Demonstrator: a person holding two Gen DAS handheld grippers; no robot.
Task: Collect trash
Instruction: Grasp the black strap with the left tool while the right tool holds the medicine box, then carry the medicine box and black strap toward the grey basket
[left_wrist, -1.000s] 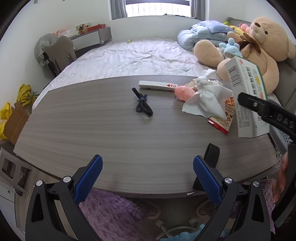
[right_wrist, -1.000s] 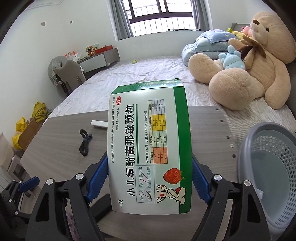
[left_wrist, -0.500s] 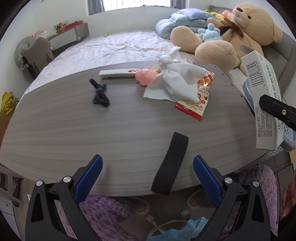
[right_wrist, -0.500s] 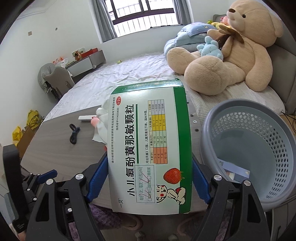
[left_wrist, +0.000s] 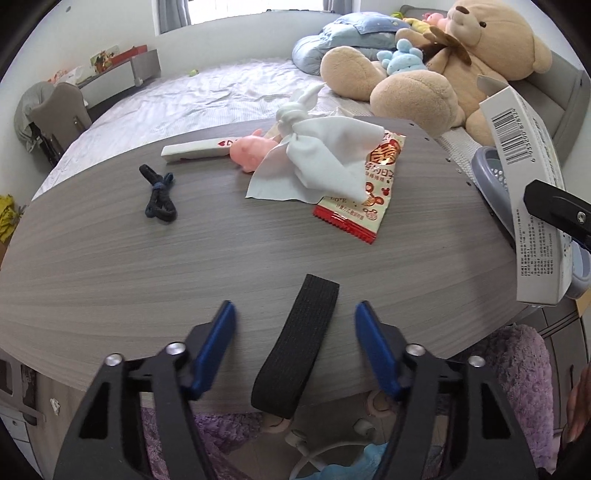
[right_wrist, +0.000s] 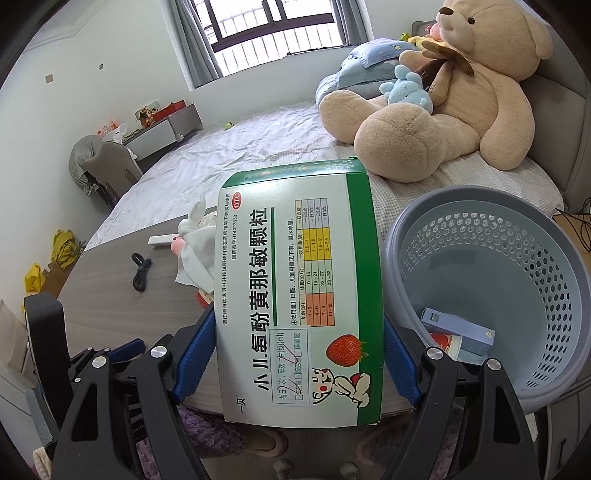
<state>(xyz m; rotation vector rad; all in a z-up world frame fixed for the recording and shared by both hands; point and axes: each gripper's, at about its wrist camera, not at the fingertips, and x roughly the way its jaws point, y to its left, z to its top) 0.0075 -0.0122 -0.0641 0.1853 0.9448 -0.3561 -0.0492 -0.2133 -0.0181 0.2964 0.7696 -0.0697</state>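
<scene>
My right gripper (right_wrist: 295, 365) is shut on a green and white medicine box (right_wrist: 299, 291), held beside the grey perforated basket (right_wrist: 491, 236); the box also shows in the left wrist view (left_wrist: 532, 206). The basket holds a blue box (right_wrist: 458, 332). My left gripper (left_wrist: 295, 343) is open, its jaws on either side of a black strap (left_wrist: 299, 343) at the table's near edge. A white tissue (left_wrist: 325, 162), a red snack wrapper (left_wrist: 365, 199) and a pink toy (left_wrist: 247, 153) lie on the grey wooden table (left_wrist: 147, 258).
A black hair tie (left_wrist: 159, 195) and a white flat card (left_wrist: 195, 149) lie further back on the table. Behind it is a bed with a big teddy bear (left_wrist: 443, 66). A purple rug (left_wrist: 517, 362) lies below the table.
My left gripper has narrowed and moved forward around the black strap. My right gripper has carried the medicine box closer to the basket, which now shows a blue box inside.
</scene>
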